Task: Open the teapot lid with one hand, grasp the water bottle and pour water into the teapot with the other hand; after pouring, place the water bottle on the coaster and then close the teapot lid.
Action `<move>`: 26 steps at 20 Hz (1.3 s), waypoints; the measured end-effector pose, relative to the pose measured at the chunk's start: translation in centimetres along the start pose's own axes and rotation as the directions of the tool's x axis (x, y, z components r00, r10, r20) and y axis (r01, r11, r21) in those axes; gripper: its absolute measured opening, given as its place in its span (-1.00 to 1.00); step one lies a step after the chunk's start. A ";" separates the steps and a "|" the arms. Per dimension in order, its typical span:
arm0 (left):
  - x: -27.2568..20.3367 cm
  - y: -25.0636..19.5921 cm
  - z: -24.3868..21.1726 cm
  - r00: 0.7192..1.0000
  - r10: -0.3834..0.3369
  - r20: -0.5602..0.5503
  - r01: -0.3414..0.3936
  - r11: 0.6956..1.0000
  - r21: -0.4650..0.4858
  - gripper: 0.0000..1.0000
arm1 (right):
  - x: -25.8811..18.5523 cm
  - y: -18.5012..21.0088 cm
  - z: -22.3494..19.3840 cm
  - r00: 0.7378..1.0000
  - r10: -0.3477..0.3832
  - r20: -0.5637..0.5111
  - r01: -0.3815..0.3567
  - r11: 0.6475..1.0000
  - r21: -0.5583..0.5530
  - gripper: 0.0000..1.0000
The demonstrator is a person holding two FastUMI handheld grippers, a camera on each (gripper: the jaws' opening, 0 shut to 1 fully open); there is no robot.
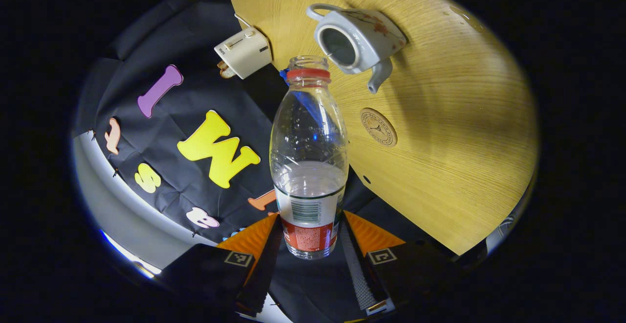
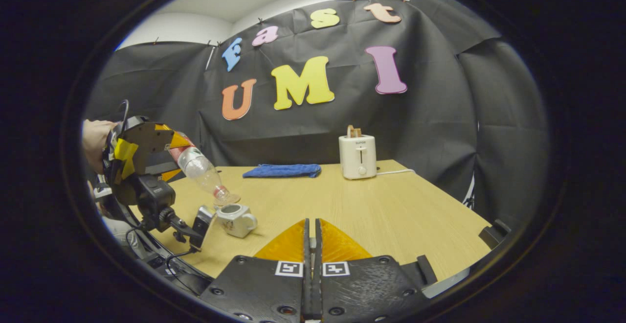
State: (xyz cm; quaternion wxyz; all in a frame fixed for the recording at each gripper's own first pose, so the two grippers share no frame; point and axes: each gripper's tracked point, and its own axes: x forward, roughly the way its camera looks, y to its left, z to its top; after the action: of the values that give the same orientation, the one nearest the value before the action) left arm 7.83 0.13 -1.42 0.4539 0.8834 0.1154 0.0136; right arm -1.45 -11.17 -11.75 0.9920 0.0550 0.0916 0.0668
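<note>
Pouring is the step in hand. In the left gripper view, going left to right, the white toaster (image 1: 243,51) sits at the table edge, then the water bottle (image 1: 309,159) stands dead centre, clamped low on its label between both fingers of the left gripper (image 1: 309,244). The cap is off, the red neck ring shows, and water fills roughly the lower part of the bottle, with droplets clinging to the clear wall above. Just past its mouth is the teapot (image 1: 357,44), lid off, opening dark; a thin thread of water seems to run from the bottle's lip into it, though how full the pot is I cannot tell. Further right the round coaster (image 1: 378,126) lies bare on the wooden table (image 1: 464,156), near the teapot's spout.

In the right gripper view the bottle hangs tilted, mouth down, over the teapot at far left, with a blue cloth (image 2: 282,170) and the toaster beyond. The right gripper (image 2: 311,264) has its fingers pressed together, nothing visible between them; where the lid is, I cannot say.

Next call, by my reading: tip the bottle upright without dripping, then carry it across to the coaster.
</note>
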 end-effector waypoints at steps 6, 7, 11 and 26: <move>0.3 -0.6 0.5 1.000 -0.010 0.013 0.010 0.999 -0.035 0.41 | 0.1 0.0 -0.1 1.000 -0.003 -0.004 0.003 1.000 0.000 -0.98; 0.3 -0.9 0.5 1.000 -0.013 0.017 0.014 0.999 -0.052 0.40 | 0.2 0.1 -0.1 1.000 -0.004 -0.004 0.004 1.000 -0.001 -0.98; 0.8 -2.0 1.1 0.998 -0.020 0.056 0.029 0.987 -0.160 0.41 | 0.2 0.1 0.2 1.000 -0.011 -0.001 0.011 1.000 -0.006 -1.00; -1.8 -8.4 2.3 0.961 -0.088 0.262 0.276 0.238 -0.931 0.48 | 0.2 4.0 2.4 1.000 0.025 0.005 -0.025 0.998 -0.049 -1.00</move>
State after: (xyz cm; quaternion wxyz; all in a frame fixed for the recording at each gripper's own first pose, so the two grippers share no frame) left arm 4.73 2.66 -9.38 0.9015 0.4040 0.1496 -0.0405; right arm -1.28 -7.46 -8.94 0.9924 0.0320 0.0867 0.0814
